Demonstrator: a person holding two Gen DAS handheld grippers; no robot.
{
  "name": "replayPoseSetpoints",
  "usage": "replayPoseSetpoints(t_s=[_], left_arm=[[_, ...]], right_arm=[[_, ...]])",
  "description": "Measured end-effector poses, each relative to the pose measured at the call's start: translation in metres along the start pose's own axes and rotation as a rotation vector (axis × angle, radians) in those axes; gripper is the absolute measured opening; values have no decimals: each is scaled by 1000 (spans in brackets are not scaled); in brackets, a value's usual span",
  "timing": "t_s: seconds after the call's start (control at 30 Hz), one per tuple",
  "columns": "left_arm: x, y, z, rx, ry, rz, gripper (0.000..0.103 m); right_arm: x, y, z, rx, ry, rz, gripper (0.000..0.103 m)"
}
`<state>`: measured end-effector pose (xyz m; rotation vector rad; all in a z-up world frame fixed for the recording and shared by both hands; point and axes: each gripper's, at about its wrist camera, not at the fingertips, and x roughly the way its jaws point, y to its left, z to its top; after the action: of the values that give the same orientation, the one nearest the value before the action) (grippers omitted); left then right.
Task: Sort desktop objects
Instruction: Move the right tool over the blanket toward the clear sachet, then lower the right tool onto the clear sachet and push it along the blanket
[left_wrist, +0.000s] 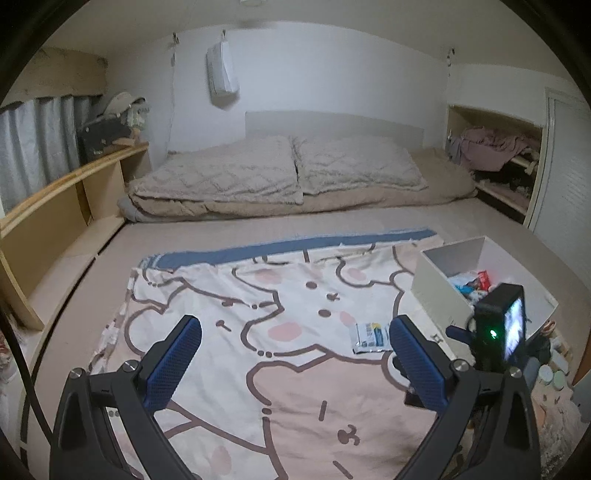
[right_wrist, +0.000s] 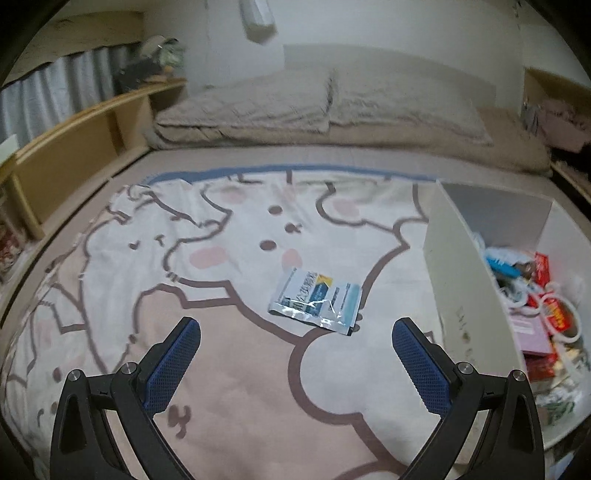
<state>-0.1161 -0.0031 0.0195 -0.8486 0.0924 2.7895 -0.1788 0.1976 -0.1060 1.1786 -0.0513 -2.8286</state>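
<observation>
Sachet (right_wrist: 316, 302) flat on the cartoon blanket (right_wrist: 221, 229), both grippers empty above it.

From left to right: the left gripper (left_wrist: 295, 360) has its blue-padded fingers (left_wrist: 173, 363) spread wide, holding and touching nothing; the right gripper (right_wrist: 295, 360) is spread just as wide and also empty, with the silver-and-blue sachet lying ahead of its fingers; a white storage box (right_wrist: 458, 266) beside the sachet holds assorted packets.
</observation>
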Motion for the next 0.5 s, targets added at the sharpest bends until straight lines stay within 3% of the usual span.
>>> replayPoseSetpoints(t_s=[0.5], left_arm=[[113, 20, -38, -57, 264, -27, 102]], right_arm=[[84, -26, 21, 42, 116, -42, 103]])
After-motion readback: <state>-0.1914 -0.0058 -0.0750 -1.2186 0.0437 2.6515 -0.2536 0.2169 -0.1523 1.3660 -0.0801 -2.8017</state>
